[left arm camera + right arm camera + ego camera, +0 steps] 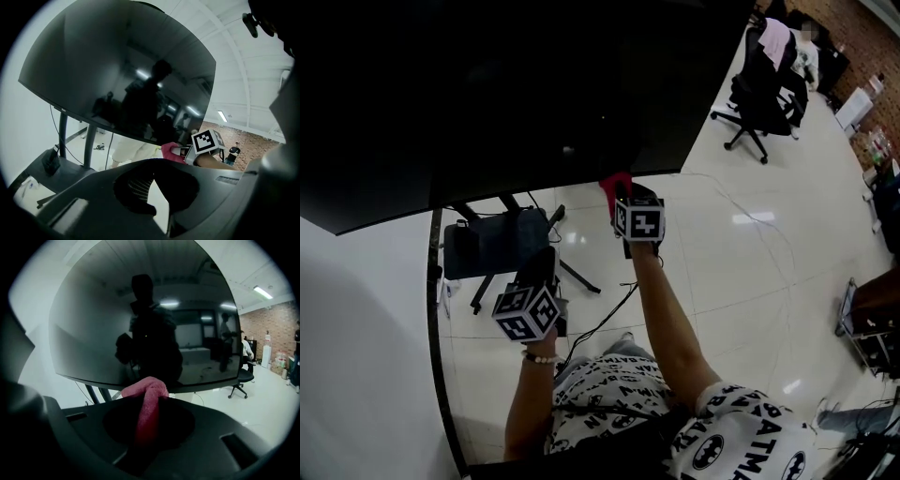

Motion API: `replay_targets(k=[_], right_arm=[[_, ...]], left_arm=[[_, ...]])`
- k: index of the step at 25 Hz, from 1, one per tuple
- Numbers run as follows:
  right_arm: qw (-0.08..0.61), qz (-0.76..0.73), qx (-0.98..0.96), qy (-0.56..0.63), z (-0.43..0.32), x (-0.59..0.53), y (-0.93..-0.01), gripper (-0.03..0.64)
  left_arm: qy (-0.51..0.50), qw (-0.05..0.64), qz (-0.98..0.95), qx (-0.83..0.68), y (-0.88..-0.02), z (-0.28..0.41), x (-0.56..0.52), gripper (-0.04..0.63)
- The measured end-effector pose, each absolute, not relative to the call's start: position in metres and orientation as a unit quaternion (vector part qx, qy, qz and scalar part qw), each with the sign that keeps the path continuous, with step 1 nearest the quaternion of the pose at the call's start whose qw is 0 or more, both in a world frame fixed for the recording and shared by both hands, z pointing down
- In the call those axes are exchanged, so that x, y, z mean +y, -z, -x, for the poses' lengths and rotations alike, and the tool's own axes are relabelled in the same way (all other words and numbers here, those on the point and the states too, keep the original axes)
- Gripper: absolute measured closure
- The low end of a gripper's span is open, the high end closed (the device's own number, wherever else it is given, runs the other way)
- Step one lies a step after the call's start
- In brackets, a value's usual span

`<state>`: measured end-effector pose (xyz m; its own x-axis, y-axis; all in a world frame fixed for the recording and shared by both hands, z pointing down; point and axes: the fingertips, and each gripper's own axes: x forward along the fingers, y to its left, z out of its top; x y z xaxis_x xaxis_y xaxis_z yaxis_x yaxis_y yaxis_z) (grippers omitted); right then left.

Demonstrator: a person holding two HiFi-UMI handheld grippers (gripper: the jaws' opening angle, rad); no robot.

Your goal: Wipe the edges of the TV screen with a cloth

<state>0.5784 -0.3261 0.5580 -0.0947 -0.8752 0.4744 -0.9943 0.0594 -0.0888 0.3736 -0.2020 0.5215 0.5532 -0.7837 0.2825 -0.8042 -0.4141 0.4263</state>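
The big black curved TV screen (506, 84) stands on dark legs above a glossy white floor (722, 281). The right gripper (619, 195) is raised to the screen's bottom edge, not far from the lower right corner. Its jaws are clamped on a fuzzy pink cloth (614, 182), and the bunched top of the cloth meets that edge. In the right gripper view the cloth (147, 399) runs up between the jaws and folds over against the dark rim of the screen (140, 319). The left gripper (546, 270) hangs lower and to the left, beneath the bottom edge and clear of the screen. Its jaws are apart with only pale floor showing between them. From its own view the cloth (169, 150) shows just under the screen's edge. A black office chair (764, 84) stands well off to the right.
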Motion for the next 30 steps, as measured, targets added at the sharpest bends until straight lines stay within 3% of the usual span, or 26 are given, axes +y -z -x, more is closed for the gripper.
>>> replay_targets(k=[16,30], right_arm=[[0.182,-0.625,-0.733,-0.197,-0.427,-0.352,-0.563,0.552],[0.158,-0.575,-0.774,-0.212,-0.268,-0.37,-0.563,0.552]], left_arm=[[0.006,0.27,-0.814,-0.514,-0.522,-0.233,-0.188,0.606],[0.01,0.275,-0.784,-0.556,-0.53,-0.129,-0.179,0.606]])
